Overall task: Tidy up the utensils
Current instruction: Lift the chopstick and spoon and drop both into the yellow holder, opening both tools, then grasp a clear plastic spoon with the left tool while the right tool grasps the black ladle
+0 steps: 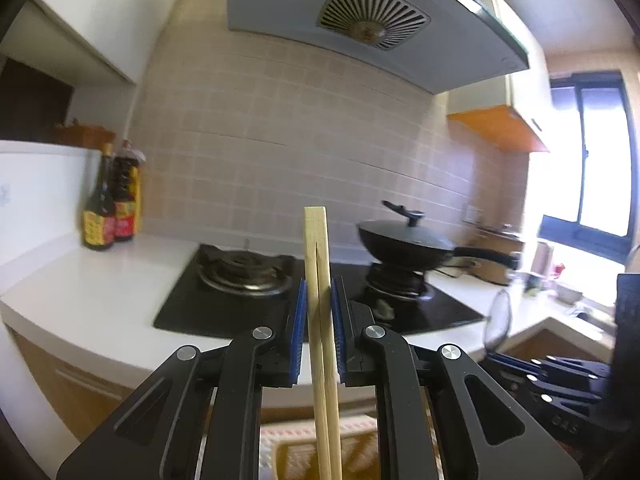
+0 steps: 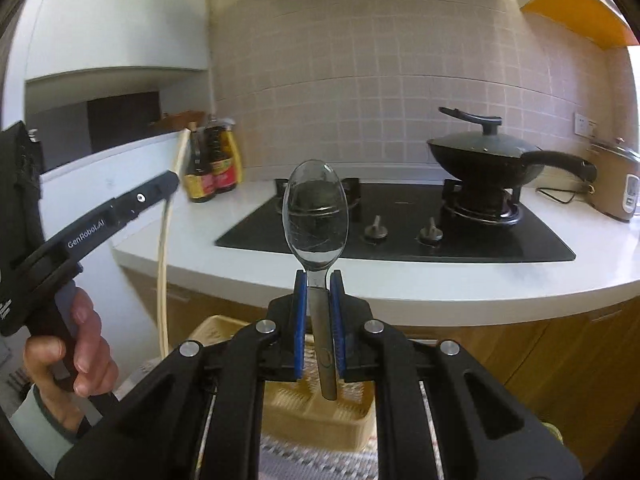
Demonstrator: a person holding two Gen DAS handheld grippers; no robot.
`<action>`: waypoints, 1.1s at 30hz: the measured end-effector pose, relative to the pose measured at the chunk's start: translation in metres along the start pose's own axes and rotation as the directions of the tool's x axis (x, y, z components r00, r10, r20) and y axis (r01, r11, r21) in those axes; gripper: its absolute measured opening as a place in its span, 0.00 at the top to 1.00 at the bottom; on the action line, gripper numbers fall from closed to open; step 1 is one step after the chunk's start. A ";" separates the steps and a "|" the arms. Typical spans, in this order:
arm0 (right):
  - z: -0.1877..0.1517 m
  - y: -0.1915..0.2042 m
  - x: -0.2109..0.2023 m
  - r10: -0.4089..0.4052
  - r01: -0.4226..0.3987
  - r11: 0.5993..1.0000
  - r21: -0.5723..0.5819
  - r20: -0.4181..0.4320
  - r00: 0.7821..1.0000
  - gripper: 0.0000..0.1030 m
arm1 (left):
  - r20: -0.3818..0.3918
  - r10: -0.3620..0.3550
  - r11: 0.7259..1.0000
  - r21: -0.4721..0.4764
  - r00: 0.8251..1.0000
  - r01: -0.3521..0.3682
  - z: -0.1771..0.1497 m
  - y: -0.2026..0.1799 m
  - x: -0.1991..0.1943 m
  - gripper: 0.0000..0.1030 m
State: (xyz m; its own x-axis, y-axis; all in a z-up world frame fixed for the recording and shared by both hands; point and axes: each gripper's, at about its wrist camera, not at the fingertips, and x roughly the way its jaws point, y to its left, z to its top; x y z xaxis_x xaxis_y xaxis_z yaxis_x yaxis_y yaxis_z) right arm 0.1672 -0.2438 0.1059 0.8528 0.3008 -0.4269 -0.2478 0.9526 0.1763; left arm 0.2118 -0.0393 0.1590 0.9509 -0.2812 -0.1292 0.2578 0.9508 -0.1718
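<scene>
My left gripper [image 1: 319, 284] is shut on a pair of pale wooden chopsticks [image 1: 320, 280] held upright, thick ends up. My right gripper [image 2: 319, 280] is shut on a metal spoon [image 2: 315, 216], bowl up, handle pointing down. Below both grippers lies a tan utensil tray with compartments [image 2: 320, 412]; it also shows in the left wrist view [image 1: 288, 456]. The left gripper with its chopsticks [image 2: 168, 216] shows at the left of the right wrist view, held by a hand. The right gripper [image 1: 560, 384] shows at the lower right of the left wrist view.
A white counter [image 2: 400, 284] carries a black gas hob [image 2: 400, 232] with a lidded black wok [image 2: 484, 160]. Two sauce bottles [image 2: 212, 168] stand at the back left. A rice cooker [image 2: 616, 184] is at the right. A range hood [image 1: 360, 20] hangs above.
</scene>
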 end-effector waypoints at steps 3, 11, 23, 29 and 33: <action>-0.010 -0.006 0.016 -0.008 0.009 1.000 0.010 -0.020 1.000 0.91 | 0.001 0.047 0.999 -0.004 0.999 -0.047 -0.015 0.005 0.015 0.89; -0.031 -0.003 0.024 -0.025 0.025 1.000 -0.001 -0.027 0.999 0.91 | -0.013 0.093 0.995 -0.028 0.996 -0.093 -0.049 0.020 0.022 0.89; -0.043 0.003 -0.010 0.027 -0.022 0.998 0.052 -0.106 0.994 0.82 | -0.088 -0.013 1.000 -0.014 0.996 0.012 -0.045 0.017 -0.025 0.67; -0.055 0.011 -0.038 0.033 -0.026 0.998 0.054 -0.133 0.991 0.82 | -0.138 -0.078 0.993 -0.096 0.987 0.065 -0.041 0.030 -0.058 0.48; -0.065 0.019 -0.054 0.052 -0.043 0.997 0.061 -0.162 0.985 0.82 | -0.169 -0.093 0.992 -0.103 0.981 0.076 -0.046 0.033 -0.082 0.48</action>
State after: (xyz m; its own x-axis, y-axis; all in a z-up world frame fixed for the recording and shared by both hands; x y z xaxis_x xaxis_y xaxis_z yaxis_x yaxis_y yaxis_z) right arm 0.0863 -0.2394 0.0744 0.7530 0.3534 -0.5552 -0.2555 0.9344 0.2483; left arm 0.1341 0.0093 0.1190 0.8801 -0.3863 -0.2762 0.3107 0.9082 -0.2804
